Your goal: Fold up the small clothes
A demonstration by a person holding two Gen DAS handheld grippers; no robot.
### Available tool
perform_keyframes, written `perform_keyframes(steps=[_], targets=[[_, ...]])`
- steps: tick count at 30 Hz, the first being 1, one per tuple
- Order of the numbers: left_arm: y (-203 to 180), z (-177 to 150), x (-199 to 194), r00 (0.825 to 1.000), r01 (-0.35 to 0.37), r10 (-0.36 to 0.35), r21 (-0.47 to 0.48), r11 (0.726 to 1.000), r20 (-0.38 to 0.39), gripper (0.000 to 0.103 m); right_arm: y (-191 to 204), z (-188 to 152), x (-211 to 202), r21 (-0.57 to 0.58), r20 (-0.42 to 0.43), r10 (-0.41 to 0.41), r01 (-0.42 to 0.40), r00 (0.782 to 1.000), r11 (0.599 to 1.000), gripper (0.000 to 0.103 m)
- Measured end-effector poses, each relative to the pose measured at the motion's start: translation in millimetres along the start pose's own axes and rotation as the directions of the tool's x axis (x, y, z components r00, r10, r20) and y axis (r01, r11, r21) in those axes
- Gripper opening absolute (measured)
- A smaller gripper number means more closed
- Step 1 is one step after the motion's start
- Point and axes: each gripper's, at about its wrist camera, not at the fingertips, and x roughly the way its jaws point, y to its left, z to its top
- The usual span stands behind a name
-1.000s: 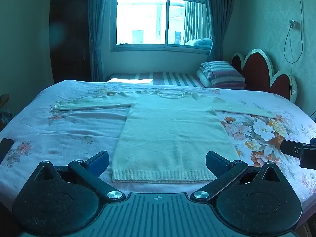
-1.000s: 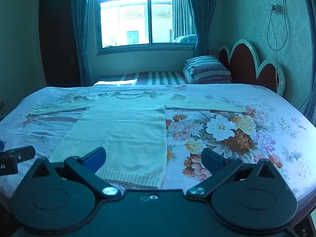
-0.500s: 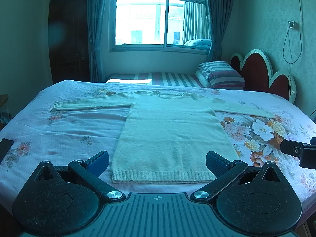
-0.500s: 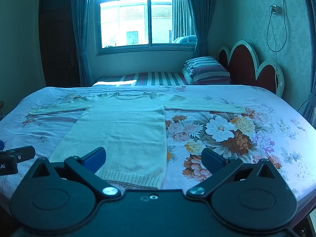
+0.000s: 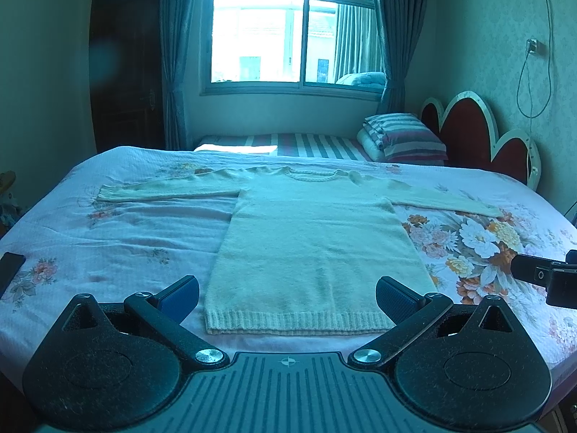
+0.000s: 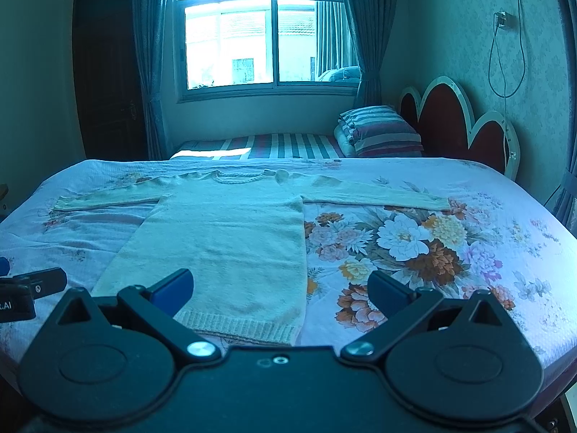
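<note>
A cream knit sweater (image 5: 310, 245) lies flat on the bed, hem toward me, neck at the far side, both sleeves spread out sideways. It also shows in the right wrist view (image 6: 230, 241). My left gripper (image 5: 288, 296) is open and empty, held just in front of the hem with its jaws spread about as wide as the hem. My right gripper (image 6: 279, 290) is open and empty, in front of the sweater's right hem corner. Each gripper's tip shows at the edge of the other's view.
The floral bedspread (image 5: 479, 238) covers a wide bed (image 6: 414, 238). A red scalloped headboard (image 5: 479, 137) stands at the right. A striped pillow (image 5: 400, 137) lies on a striped mattress under the window. A dark object (image 5: 9, 267) lies at the bed's left edge.
</note>
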Motion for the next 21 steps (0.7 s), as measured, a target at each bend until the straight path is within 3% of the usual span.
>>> perform_keyframes(steps=[21], targets=[[0.2,-0.7,-1.4,1.0,-0.005,0.005,-0.005,1.0,0.002,0.103,1.1,0.2,0.2,-0.002,-0.002,0.0,0.0,1.0,1.0,0.103]])
